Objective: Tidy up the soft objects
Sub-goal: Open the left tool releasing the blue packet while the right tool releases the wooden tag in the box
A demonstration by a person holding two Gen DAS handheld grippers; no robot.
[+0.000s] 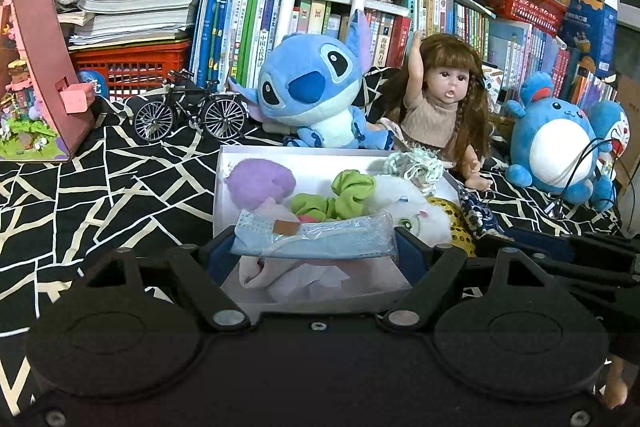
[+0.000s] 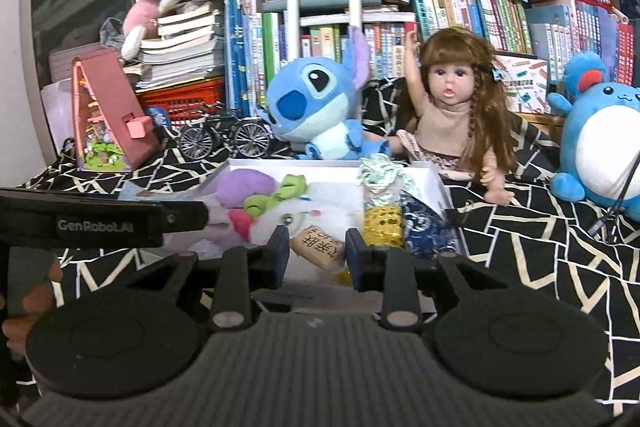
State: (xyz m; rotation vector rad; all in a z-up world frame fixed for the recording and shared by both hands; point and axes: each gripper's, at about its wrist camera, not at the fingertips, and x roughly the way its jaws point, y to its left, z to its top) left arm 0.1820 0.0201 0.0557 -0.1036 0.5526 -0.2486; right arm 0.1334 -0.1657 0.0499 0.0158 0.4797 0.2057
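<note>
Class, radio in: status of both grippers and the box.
Left gripper open around mask pack, over box. Right gripper open, empty. Box crowded with soft things.

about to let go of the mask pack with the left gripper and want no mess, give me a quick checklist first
1. Packaged mask lies between the fingers of the left gripper: ok.
2. Pack is above the white box, not the cloth: ok.
3. Firm grip on the pack: cannot tell; the fingers stand wide at its ends.
4. Free room under the pack: not ok; the white plush and green scrunchie crowd that spot.
5. Right gripper out of the way: ok; it hovers open at the box's near right, over a wooden tag.
</note>
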